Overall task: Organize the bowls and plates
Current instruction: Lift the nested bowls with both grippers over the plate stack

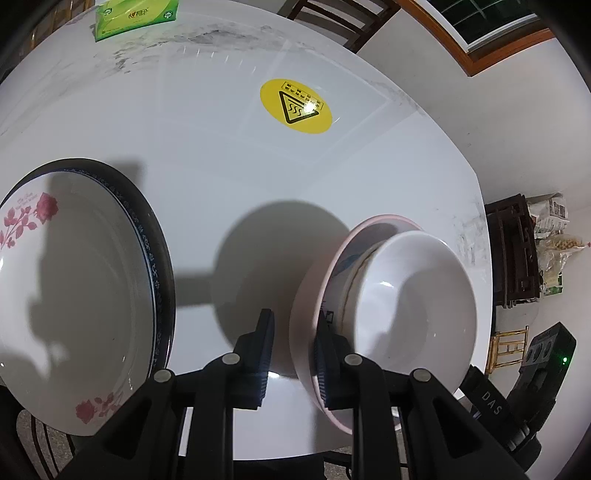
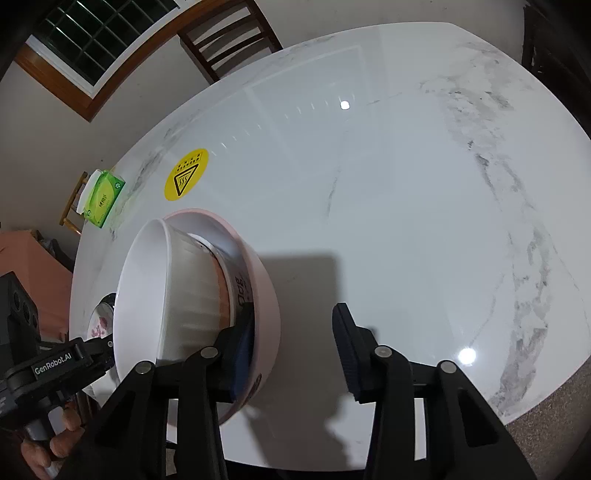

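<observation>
Pink bowl (image 1: 306,332) rim betw. both spread jaws — white bowl (image 1: 413,314) inside, nr table (image 1: 258,177) edge.

Rose-patterned plate (image 1: 74,302) cut off at the left edge, small lettering near its roses too fine to read; pink bowl (image 2: 258,291) printed text partly hidden behind a gripper finger (image 2: 242,347); tissue box (image 1: 136,16) cropped at top.
</observation>
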Available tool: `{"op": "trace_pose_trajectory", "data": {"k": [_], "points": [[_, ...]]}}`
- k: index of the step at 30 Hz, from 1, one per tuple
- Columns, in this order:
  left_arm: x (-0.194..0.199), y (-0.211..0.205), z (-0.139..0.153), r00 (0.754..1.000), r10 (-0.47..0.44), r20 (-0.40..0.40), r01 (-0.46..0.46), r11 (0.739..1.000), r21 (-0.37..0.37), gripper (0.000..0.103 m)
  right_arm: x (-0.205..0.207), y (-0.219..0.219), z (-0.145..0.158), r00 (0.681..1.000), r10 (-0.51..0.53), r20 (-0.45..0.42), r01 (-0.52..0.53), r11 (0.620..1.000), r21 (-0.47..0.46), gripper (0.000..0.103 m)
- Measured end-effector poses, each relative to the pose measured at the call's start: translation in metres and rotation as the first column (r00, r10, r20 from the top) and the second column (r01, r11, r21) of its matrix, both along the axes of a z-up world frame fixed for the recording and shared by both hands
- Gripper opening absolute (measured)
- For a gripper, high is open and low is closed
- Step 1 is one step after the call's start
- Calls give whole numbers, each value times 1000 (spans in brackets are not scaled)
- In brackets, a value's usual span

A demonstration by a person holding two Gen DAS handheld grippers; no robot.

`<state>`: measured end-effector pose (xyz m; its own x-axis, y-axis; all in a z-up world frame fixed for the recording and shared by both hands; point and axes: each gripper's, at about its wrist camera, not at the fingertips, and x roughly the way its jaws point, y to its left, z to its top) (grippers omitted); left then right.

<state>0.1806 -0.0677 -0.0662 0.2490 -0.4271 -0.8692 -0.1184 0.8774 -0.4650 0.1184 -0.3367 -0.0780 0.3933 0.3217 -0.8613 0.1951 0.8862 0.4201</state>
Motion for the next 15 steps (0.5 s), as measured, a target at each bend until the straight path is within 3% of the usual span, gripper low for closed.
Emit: {"op": "trace_pose_trajectory", "data": {"k": [6, 10, 15], "points": [[-2, -7, 2, 999, -13, 29, 12, 1000, 25, 17, 3, -3, -3, 1000, -13, 3, 13, 999, 46, 31], [-4, -11, 4, 999, -21, 43, 20, 999, 39, 11, 3, 0, -1, 1000, -7, 14, 6, 998, 62, 22], [-5, -12, 4, 998, -29, 55, 26, 998, 56, 10, 5, 7, 2, 999, 6, 38, -8, 998, 58, 14]]}}
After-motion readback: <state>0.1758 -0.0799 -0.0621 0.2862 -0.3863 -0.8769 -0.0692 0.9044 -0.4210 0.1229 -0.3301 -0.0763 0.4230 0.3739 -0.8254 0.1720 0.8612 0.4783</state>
